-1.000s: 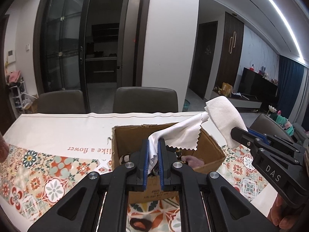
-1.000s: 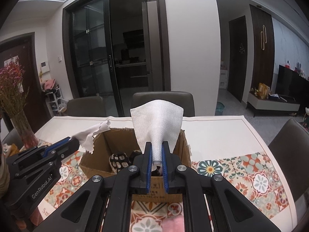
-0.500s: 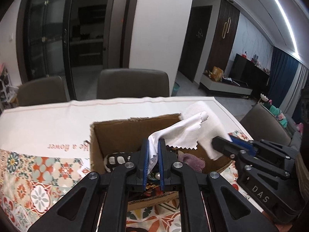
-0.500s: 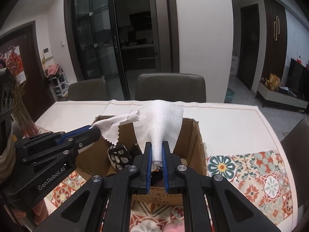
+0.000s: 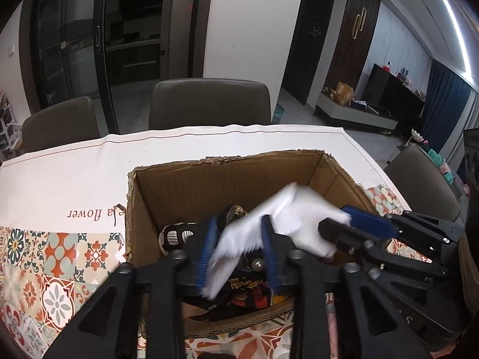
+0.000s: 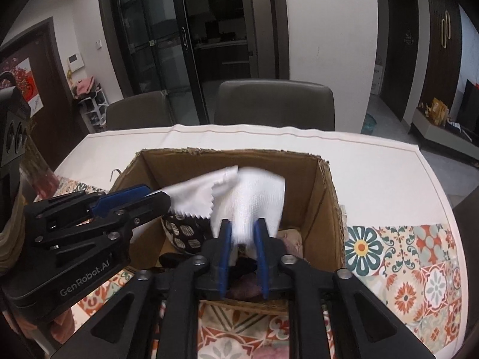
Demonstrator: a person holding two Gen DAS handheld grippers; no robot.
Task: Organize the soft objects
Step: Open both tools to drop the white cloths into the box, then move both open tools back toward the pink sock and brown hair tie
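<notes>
An open cardboard box [image 5: 209, 179] [image 6: 326, 197] sits on the patterned tablecloth and holds several soft items. My left gripper [image 5: 239, 251] is over the box with its jaws apart; a thin white cloth [image 5: 233, 248] with a zigzag edge lies loose and blurred between them. In the right wrist view the left gripper [image 6: 155, 197] comes in from the left with that cloth [image 6: 197, 194] at its tip. My right gripper [image 6: 242, 251] has its jaws apart around a white textured cloth [image 6: 260, 200] above the box. It shows in the left wrist view [image 5: 335, 227] with that cloth [image 5: 305, 209].
Inside the box lie a black-and-white patterned item [image 6: 182, 230], a purple soft item [image 6: 290, 239] and dark colourful fabrics [image 5: 248, 293]. Two grey chairs [image 5: 209, 101] stand behind the table. A pink item [image 6: 266, 354] lies at the near table edge.
Both grippers came down over the box and opened from shut. The two white cloths now sit loose between the parted jaws, lower in the box.
</notes>
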